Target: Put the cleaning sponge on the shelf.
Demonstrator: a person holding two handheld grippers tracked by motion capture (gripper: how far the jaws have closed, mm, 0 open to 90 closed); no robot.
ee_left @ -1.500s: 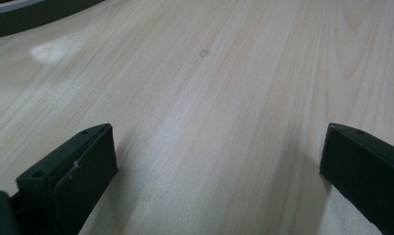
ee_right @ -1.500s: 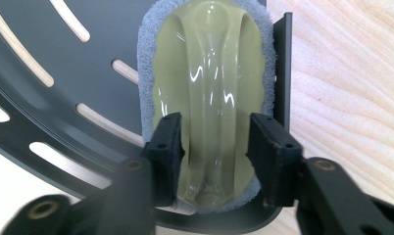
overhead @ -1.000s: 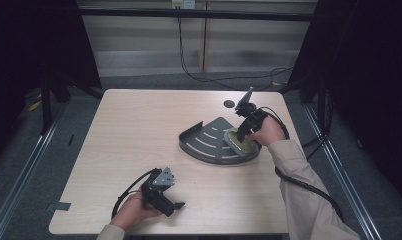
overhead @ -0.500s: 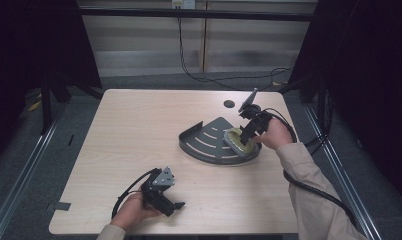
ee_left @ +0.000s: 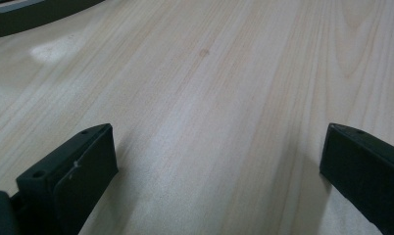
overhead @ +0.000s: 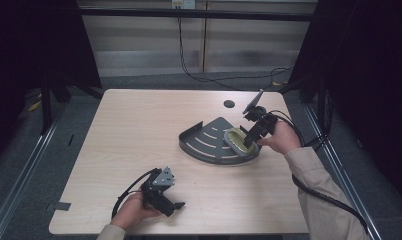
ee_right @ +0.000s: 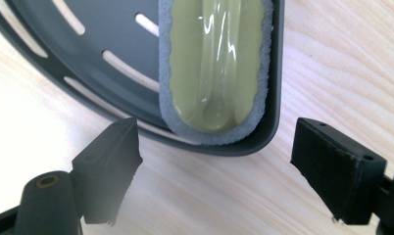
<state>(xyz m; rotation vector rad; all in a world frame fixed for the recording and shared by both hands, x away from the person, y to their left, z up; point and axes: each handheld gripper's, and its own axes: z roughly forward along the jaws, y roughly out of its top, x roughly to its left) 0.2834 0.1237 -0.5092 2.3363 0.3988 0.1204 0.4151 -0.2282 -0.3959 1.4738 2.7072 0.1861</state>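
green sponge (ee_right: pixel 214 63) in dark tray (ee_right: pixel 102 54) just ahead of right gripper (ee_right: pixel 217 152), jaws just spread wide, nothing between them, left gripper (ee_left: pixel 217 161) released

I'm looking down on a light wooden table (overhead: pixel 139 140). A dark grey fan-shaped tray (overhead: pixel 209 145) with slots lies directly on it, at about two o'clock from the middle. A small dark round hole (overhead: pixel 229 104) sits in the tabletop toward one o'clock, just beyond the tray.
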